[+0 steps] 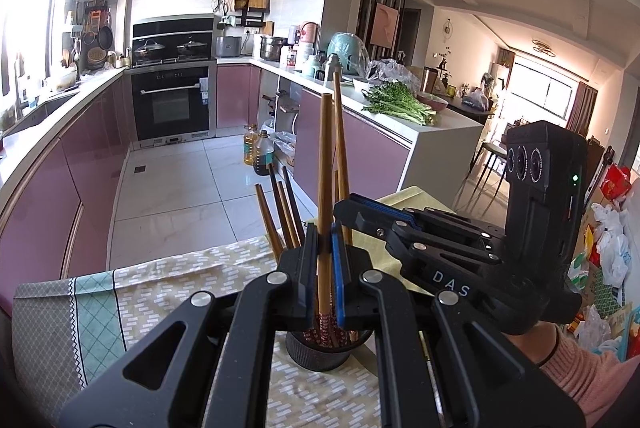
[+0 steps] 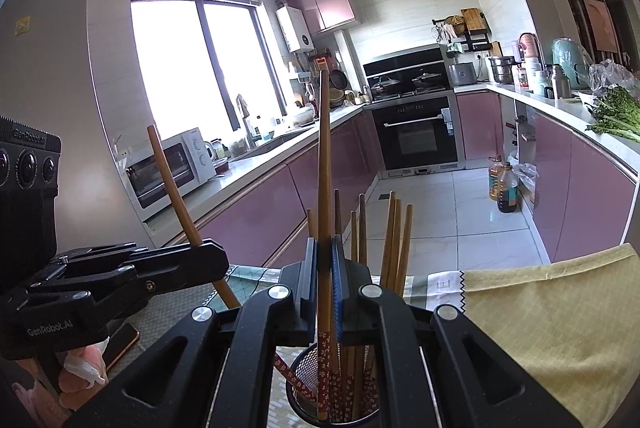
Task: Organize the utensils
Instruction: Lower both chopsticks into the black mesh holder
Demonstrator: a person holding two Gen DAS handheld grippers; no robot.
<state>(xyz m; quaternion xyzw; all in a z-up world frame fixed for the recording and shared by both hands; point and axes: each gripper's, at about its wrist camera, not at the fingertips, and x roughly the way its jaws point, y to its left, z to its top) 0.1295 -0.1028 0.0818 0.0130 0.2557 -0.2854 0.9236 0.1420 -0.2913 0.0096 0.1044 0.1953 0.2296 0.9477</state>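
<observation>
Nearly done: both tongs, left and right, each pinch one chopstick upright over the mesh holder at 6 o'clock, already holding many.

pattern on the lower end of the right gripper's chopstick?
Red with small pale flowers on the chopstick; right wrist view.

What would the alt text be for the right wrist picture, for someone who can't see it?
The right gripper pinches one chopstick upright over a black mesh holder full of chopsticks. At left, the left gripper holds another chopstick, tilted. A pink kitchen lies behind.
</observation>
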